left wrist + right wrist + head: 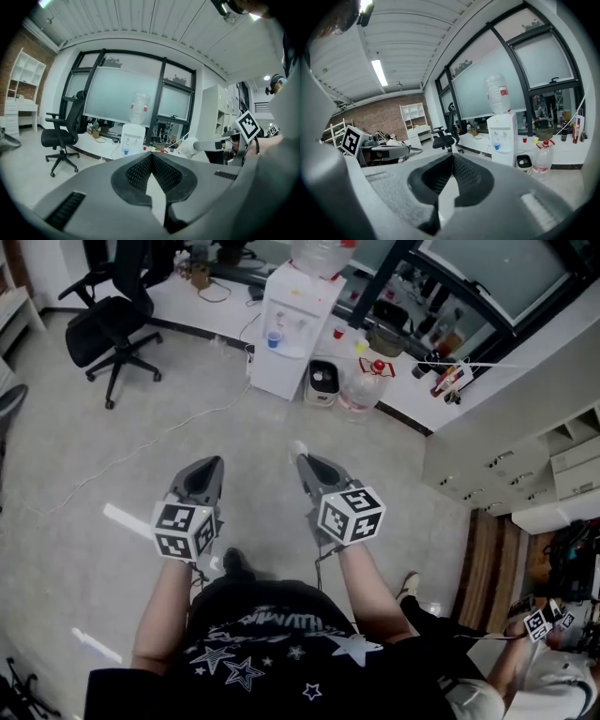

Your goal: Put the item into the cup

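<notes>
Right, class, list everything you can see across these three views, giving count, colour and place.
Water dispenser: one, white, clear bottle on top, by the far wall.
Spare water bottle: one, clear with a red cap, on the floor right of the dispenser.
Office chair: one, black, far left.
Cabinets: one run, white, right side.
Shelf unit: one, white, far left of the left gripper view.
Second person: one, lower right corner.
Cup or item for the task: none that I can pick out.
T-shirt: one, black with stars, bottom centre.
Left tool: one, grey, jaws together, empty.
Right tool: one, grey, jaws together, empty.
</notes>
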{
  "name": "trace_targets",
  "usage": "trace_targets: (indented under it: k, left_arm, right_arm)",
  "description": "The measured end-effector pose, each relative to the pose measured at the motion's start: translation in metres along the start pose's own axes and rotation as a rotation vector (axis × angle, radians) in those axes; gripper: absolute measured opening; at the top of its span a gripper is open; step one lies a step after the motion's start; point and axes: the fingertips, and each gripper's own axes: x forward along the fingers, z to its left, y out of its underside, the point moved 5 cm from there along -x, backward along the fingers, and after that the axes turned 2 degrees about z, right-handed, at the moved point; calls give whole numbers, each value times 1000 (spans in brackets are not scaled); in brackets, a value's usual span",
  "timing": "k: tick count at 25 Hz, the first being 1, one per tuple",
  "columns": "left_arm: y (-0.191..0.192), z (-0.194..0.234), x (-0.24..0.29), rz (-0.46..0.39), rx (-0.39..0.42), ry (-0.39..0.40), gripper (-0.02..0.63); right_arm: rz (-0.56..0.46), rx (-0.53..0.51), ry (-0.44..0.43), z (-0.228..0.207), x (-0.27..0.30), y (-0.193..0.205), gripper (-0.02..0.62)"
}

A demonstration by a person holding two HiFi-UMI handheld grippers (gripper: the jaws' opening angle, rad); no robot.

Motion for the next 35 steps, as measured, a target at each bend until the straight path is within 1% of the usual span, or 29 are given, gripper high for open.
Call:
trace_targets:
  k: [4,9,14,19,25,30,35]
  left_arm:
    - [-9,38,8,3,21,27,5]
    - [-14,67,20,18,13,63,6]
    - [-13,81,34,32,7,88,6]
    - [-9,91,54,49,-13,75,6]
    - [-17,108,99,56,-29,41,6]
    - [-28,118,155,87,-38,-2,6]
    - [-45,120,216,115,-55,-21,6]
  right_arm:
    - [-8,23,31,6,30,-5,0]
    - [13,57,68,11,50,-2,0]
    - [31,67,91,3,64,-1,0]
    - [42,80,80,-12,84,1,0]
    - [55,82,33,-54,126,-13,0]
    - [68,100,2,-112,167,-34,0]
    - [90,103,-28,-172,204,-61,0]
